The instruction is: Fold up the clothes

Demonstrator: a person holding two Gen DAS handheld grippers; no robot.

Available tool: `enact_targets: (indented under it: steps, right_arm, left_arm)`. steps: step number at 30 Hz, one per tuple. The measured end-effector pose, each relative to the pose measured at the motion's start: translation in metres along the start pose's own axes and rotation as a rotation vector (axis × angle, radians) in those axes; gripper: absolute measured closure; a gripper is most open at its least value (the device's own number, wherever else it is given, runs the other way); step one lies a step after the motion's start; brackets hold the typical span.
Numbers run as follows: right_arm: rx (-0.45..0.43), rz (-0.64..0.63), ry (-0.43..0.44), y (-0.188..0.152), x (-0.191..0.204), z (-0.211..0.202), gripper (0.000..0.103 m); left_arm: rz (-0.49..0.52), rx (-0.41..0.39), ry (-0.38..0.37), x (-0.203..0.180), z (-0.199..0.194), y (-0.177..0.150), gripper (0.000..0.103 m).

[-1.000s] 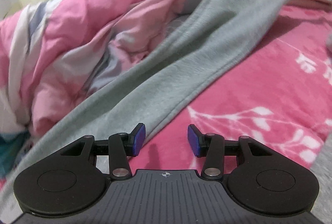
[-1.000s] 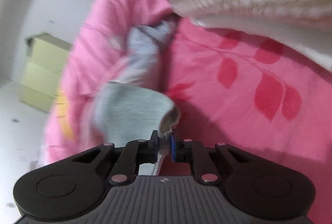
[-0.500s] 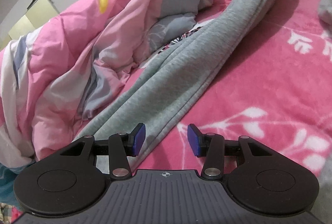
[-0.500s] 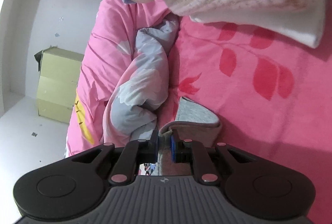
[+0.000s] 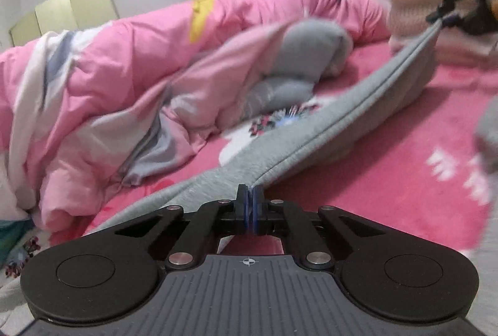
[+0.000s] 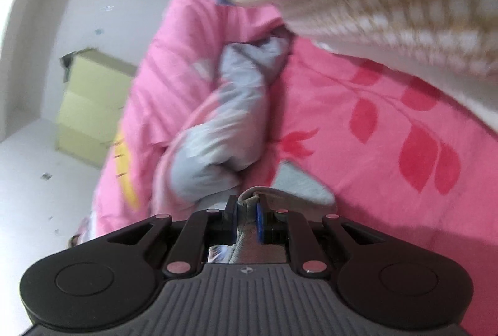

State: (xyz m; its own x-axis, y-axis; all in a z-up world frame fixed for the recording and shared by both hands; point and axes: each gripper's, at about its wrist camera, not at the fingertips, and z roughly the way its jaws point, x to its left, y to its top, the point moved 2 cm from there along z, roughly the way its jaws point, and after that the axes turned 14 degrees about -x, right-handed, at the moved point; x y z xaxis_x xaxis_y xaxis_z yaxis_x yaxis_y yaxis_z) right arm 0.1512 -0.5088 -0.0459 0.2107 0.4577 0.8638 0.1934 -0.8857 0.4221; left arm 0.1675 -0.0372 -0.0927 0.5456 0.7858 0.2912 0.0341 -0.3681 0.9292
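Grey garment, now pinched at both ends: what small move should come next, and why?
Probably lift both tools a little and draw them apart. The left tool is shut on the near edge of the grey garment; the right tool is shut on its far end. The cloth runs doubled between them, its middle sagging onto the pink sheet; it should hang flat before any fold.

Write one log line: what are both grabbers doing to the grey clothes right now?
left gripper: shut on grey garment near end | right gripper: shut on its far end | garment: stretched between them over pink bedsheet | fold: not yet made
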Motion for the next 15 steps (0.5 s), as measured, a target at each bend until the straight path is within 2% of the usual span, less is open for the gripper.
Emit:
enact_targets:
  steps: [2, 4, 8, 9, 11, 13, 15]
  right_arm:
    - [0.002, -0.051, 0.009, -0.001, 0.004, -0.022, 0.091]
    - [0.015, -0.112, -0.030, -0.007, -0.002, -0.036, 0.091]
    - [0.132, -0.170, -0.233, -0.031, -0.046, -0.038, 0.091]
    - [0.158, -0.176, -0.284, -0.035, -0.057, -0.039, 0.091]
    - [0.173, -0.159, -0.345, -0.032, -0.071, -0.046, 0.090]
    - [0.118, -0.143, -0.329, -0.017, -0.068, -0.060, 0.089]
    - [0.048, -0.215, -0.306, -0.003, -0.048, -0.070, 0.089]
  left_arm:
    - [-0.033, 0.000, -0.058, 0.007, -0.020, 0.007, 0.102]
    - [-0.052, 0.040, -0.134, 0.007, -0.032, 0.005, 0.102]
    - [-0.041, 0.198, -0.266, -0.011, -0.027, -0.020, 0.102]
    - [-0.028, 0.232, -0.278, -0.018, -0.025, -0.026, 0.100]
    - [-0.043, 0.237, -0.260, -0.019, -0.026, -0.030, 0.098]
    - [-0.084, 0.219, -0.237, -0.015, -0.029, -0.029, 0.096]
    - [-0.166, 0.175, -0.218, -0.004, -0.035, -0.024, 0.095]
